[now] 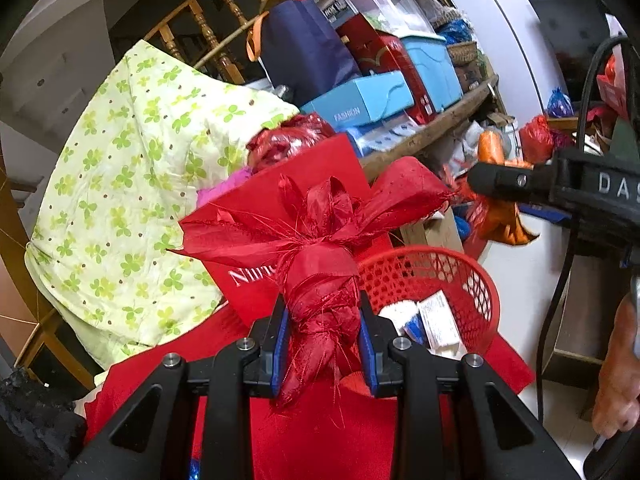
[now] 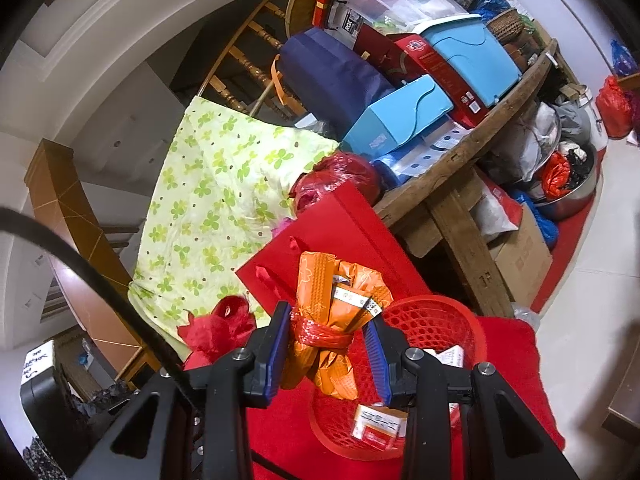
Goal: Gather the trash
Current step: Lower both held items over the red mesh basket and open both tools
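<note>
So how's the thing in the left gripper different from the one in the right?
The left gripper holds a red ribbon bow, frayed fabric knotted on itself; the right gripper holds an orange wrapper bundle, printed packaging tied with red string. The bow fans out wide; the bundle stays compact. Both are clamped near the red basket.

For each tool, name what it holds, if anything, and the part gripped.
Left tool: red ribbon bow, gripped at its knotted tail. Right tool: orange wrapper bundle, gripped around its red-tied middle.
</note>
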The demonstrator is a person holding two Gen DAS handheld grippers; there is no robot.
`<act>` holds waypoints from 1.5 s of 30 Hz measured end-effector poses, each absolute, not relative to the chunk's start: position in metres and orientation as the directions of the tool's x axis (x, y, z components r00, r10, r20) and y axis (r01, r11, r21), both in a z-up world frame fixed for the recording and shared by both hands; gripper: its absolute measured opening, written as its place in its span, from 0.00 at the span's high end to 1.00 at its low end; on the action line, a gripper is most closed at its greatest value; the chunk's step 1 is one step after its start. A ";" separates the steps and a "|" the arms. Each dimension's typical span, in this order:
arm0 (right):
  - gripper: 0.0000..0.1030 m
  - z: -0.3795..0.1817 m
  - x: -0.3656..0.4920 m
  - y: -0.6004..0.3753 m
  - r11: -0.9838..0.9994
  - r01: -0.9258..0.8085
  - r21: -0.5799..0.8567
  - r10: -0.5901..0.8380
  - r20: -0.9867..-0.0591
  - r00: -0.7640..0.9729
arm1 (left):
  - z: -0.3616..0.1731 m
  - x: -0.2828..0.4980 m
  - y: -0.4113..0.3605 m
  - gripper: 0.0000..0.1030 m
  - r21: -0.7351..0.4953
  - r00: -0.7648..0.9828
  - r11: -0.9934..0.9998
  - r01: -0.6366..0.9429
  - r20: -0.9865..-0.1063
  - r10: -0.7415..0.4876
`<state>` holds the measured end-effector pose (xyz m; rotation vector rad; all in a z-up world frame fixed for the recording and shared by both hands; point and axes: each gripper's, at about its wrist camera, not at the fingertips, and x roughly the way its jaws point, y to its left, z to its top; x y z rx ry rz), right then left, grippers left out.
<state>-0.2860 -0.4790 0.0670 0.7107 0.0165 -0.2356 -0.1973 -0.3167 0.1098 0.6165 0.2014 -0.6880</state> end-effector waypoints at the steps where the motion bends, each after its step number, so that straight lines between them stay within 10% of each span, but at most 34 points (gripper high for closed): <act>1: 0.62 0.068 -0.285 -0.479 0.733 0.215 0.645 -0.205 -0.092 0.974 | 0.112 -0.195 -0.316 0.69 0.459 0.762 0.609 0.647 -0.363 -0.535; 38: 0.61 0.021 -0.235 -0.506 0.649 0.265 0.713 -0.149 -0.222 0.964 | 0.104 -0.110 -0.347 0.67 0.116 0.490 0.511 0.852 -0.523 -0.698; 41: 0.60 0.009 -0.231 -0.515 0.628 0.283 0.725 -0.143 -0.251 0.958 | 0.089 -0.101 -0.358 0.61 0.060 0.419 0.469 0.881 -0.555 -0.718; 45: 0.30 -0.007 -0.229 -0.524 0.591 0.279 0.757 -0.131 -0.251 0.959 | 0.073 -0.098 -0.363 0.34 0.036 0.382 0.445 0.895 -0.575 -0.723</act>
